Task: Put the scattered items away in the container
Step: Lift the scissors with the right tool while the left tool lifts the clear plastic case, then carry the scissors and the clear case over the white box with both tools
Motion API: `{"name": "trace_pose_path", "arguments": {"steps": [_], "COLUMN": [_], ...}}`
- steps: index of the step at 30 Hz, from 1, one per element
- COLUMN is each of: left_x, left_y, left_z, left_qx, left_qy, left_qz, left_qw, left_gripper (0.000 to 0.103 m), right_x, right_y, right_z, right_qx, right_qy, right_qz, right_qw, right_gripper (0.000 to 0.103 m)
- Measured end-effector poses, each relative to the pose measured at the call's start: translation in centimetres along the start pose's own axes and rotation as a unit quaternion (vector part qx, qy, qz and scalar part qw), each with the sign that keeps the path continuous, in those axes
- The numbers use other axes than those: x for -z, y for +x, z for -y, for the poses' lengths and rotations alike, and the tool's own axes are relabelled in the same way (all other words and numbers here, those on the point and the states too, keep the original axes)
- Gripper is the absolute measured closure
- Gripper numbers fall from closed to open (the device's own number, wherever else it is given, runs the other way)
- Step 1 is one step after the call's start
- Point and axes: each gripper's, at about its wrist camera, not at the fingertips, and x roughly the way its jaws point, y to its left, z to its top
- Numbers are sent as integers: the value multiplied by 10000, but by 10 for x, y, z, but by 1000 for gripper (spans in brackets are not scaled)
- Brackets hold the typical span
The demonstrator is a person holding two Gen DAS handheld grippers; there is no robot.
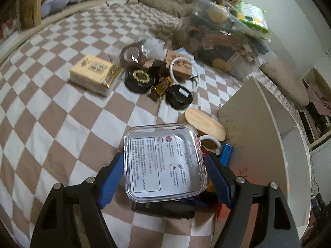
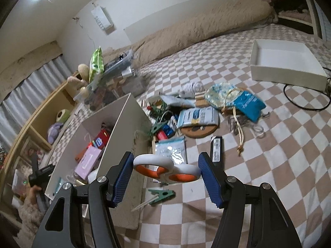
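Observation:
My left gripper [image 1: 164, 165] is shut on a clear plastic box [image 1: 163, 159] with a printed label, its blue pads [image 1: 112, 177] pressing both sides, lifted over the checkered bedspread. Just to its right stands the white container [image 1: 258, 128]. My right gripper [image 2: 166, 165] is shut on the white and orange handles of a pair of scissors [image 2: 165, 169]; the blades are hidden below. To the left of the scissors the same white container [image 2: 120, 124] stands with several items inside it.
On the bedspread lie a yellow tissue pack [image 1: 93, 74], black round tins [image 1: 139, 78], a wooden oval [image 1: 204, 124], a green clothespin [image 2: 163, 194], a black bar [image 2: 216, 150], a cork disc [image 2: 198, 131] and a blue pouch [image 2: 248, 103]. A white tray [image 2: 285, 62] sits far right.

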Motion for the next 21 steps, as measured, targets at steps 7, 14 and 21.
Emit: {"name": "trace_pose_path", "arguments": {"steps": [7, 14, 21], "left_x": [5, 7, 17], "left_y": [-35, -61, -79], "left_z": [19, 44, 71], "left_qx": [125, 381, 783], "left_qy": [360, 664, 756], "left_qz": [454, 786, 1099], "left_qw": [9982, 9940, 9880], "left_gripper": [24, 24, 24], "right_x": [-11, -19, -24], "right_y": [-17, -25, -23], "right_z": [-15, -36, -66], "right_qx": [-141, -333, -663], "right_qy": [-129, -222, -326], "right_qz": [287, 460, 559], "right_qw": [9994, 9981, 9957], "right_gripper": [38, 38, 38]}}
